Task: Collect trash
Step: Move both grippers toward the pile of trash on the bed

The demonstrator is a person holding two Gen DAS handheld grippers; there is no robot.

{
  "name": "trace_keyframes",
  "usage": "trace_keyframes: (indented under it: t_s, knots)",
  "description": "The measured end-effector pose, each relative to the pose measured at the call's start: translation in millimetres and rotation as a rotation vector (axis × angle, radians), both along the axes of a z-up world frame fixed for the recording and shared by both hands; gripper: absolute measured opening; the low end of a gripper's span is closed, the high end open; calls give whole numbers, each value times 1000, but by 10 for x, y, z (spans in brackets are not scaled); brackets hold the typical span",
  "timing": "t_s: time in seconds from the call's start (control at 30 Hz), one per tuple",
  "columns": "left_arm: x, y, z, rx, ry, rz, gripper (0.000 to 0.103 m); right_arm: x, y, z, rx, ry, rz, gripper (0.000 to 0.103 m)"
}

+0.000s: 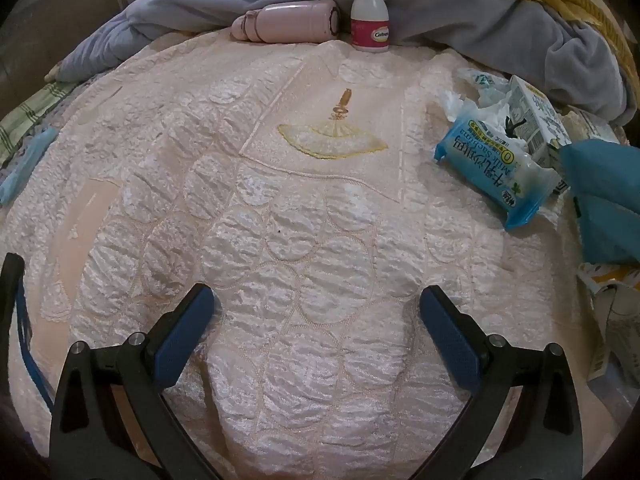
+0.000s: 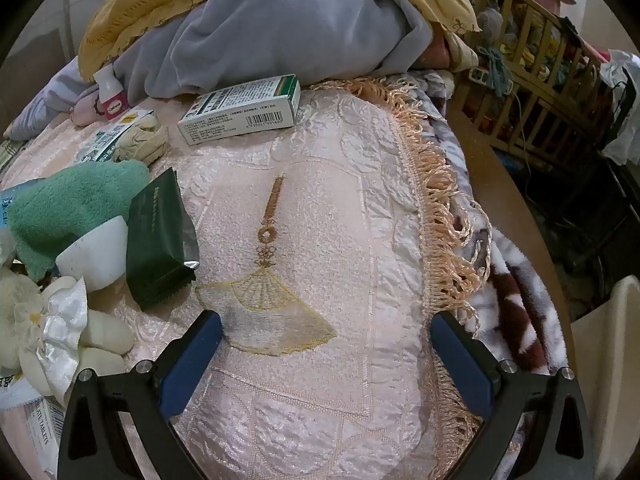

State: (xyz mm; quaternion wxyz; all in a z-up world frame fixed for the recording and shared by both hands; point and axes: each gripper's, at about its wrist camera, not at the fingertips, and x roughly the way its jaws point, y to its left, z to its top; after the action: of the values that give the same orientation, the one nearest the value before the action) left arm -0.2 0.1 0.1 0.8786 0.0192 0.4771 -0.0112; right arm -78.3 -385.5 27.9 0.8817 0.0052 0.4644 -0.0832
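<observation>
Your left gripper (image 1: pixel 316 306): jaws wide apart, empty | your right gripper (image 2: pixel 326 332): wide apart, empty | both over pink bedspread (image 1: pixel 280 216)

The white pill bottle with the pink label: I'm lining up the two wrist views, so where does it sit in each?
Left wrist: pill bottle top centre, upright, right of the pink flask, against the grey blanket.
Right wrist: pill bottle upper left, tilted, at the grey blanket's edge.
Shared landmark: the grey blanket behind the bottle.
</observation>
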Motion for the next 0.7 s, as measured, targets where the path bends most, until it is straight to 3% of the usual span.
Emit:
trace_keyframes:
  t_s: [0.4, 0.6, 0.7]
  knots:
    - [-108, 14, 112, 33, 11, 26, 102, 0, 0, 0, -1, 0, 0, 103]
    - [-497, -93, 438, 78, -76, -22, 102, 10, 15, -1, -10, 6, 1, 103]
    - [-659, -127, 631, 61, -121, -43, 102, -46, -8, 5, -11, 9, -1, 103]
